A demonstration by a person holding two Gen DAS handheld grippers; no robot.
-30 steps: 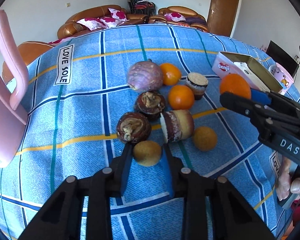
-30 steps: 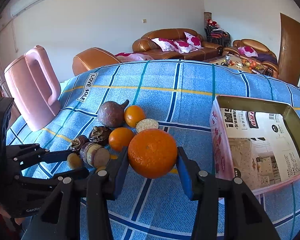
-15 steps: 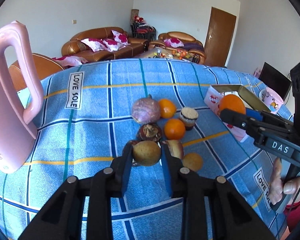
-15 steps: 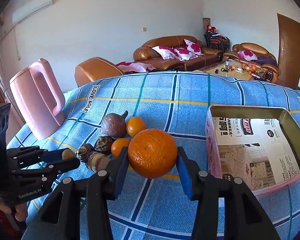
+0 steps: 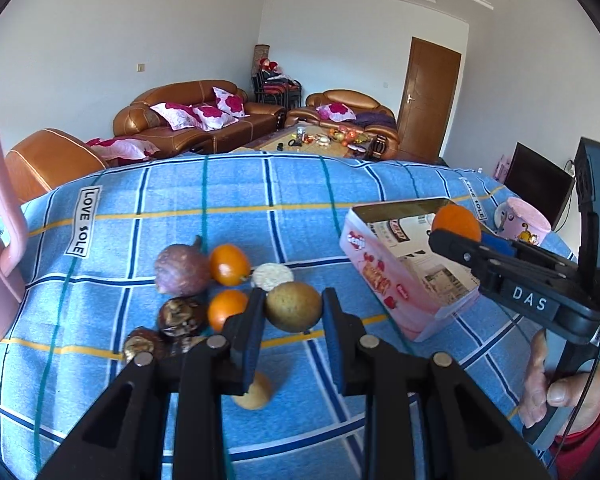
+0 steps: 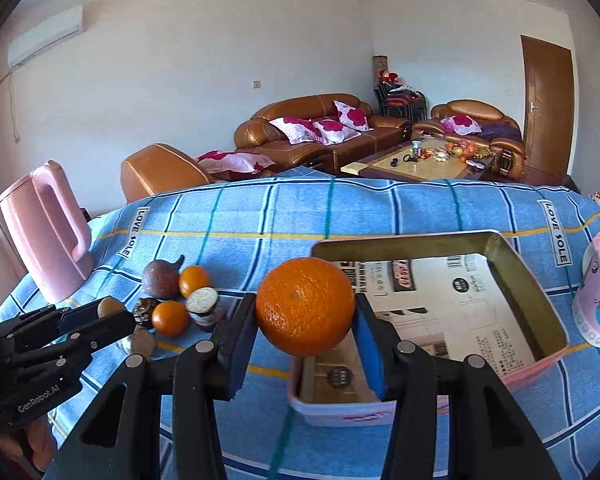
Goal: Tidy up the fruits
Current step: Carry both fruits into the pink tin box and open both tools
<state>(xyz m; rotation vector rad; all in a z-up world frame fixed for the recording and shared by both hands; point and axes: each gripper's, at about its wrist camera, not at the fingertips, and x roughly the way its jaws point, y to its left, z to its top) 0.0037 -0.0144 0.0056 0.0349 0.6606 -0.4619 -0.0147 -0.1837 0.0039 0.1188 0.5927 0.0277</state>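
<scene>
My left gripper is shut on a small brown-green round fruit, lifted above the blue checked cloth. My right gripper is shut on a large orange, hanging over the near left corner of the open pink tin box. The same orange shows over the box in the left wrist view. On the cloth lie a purple fruit, two small oranges, several dark halved fruits and a tan round fruit.
A pink kettle stands at the table's left edge. A pink cartoon cup sits right of the box. A person's hand grips the right tool. Sofas and a coffee table lie beyond the table's far edge.
The left gripper lifted the brown-green fruit off the cloth and carried it right toward the box. The right gripper carried the orange to over the box corner. Both views tilted upward.
</scene>
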